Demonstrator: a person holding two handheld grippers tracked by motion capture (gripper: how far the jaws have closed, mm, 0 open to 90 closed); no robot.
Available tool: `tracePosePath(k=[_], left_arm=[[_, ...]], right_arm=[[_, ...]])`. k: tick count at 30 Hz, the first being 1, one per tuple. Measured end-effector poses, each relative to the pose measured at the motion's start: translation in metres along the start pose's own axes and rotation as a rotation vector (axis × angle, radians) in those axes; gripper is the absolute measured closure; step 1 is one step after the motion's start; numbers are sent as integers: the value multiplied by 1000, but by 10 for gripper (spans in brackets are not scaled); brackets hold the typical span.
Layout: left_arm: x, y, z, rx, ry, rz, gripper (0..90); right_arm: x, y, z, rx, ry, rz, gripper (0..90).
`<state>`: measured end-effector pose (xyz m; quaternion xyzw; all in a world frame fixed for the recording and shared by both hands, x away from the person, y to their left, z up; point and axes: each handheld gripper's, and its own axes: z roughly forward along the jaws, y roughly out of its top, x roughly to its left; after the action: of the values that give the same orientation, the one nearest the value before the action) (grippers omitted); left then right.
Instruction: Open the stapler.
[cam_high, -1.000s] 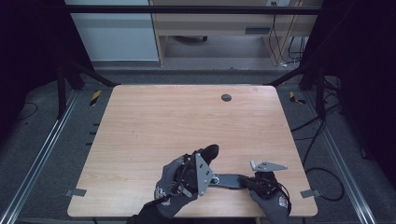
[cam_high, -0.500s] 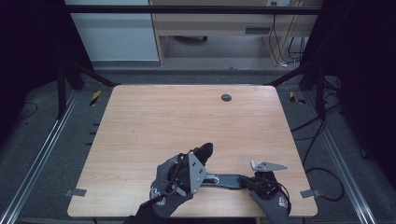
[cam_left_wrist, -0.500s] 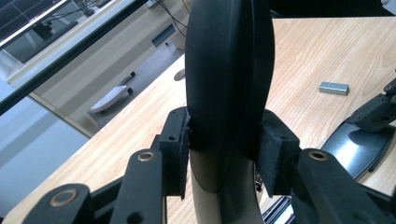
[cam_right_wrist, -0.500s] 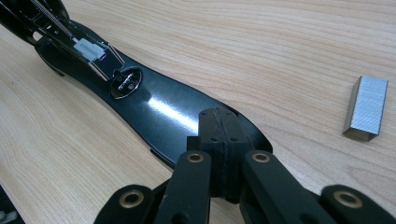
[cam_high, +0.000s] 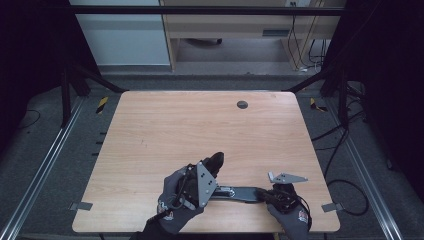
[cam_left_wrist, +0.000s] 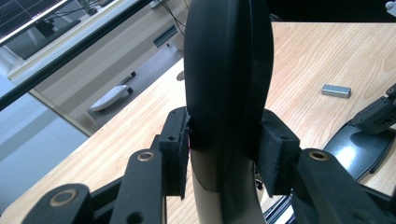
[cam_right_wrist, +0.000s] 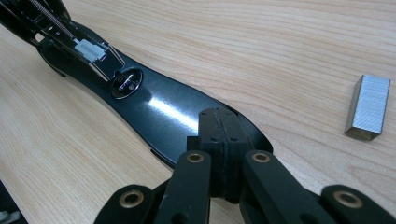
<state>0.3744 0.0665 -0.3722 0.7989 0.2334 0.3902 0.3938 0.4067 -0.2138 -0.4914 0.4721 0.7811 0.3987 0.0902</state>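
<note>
Your table (cam_high: 165, 125) is light wood with fine brown grain. Stapler (cam_right_wrist: 154, 105) is glossy black, with a white plastic piece and bare metal in its open channel. Staple block (cam_right_wrist: 369, 107) is silver-grey with fine lines. Both your gloves (cam_high: 172, 192) are dark grey. Left gripper (cam_left_wrist: 229, 154) and right gripper (cam_right_wrist: 219, 140) have matte black jaws with brass-coloured rivets.

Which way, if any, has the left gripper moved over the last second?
Yes, slightly. The left gripper, shut on the stapler arm, has drifted left, farther from the round hole in the tabletop.
</note>
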Motion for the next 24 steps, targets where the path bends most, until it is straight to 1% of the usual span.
tracePosePath(k=[10, 18, 24], left_arm=[[4, -3, -3, -6, 1, -15, 590], [5, -4, -4, -9, 2, -14, 589], [7, -5, -5, -12, 2, -28, 589]], right_arm=[[0, 0, 0, 1, 4, 4, 900], [0, 0, 0, 1, 3, 5, 900], [0, 0, 0, 0, 2, 2, 900]])
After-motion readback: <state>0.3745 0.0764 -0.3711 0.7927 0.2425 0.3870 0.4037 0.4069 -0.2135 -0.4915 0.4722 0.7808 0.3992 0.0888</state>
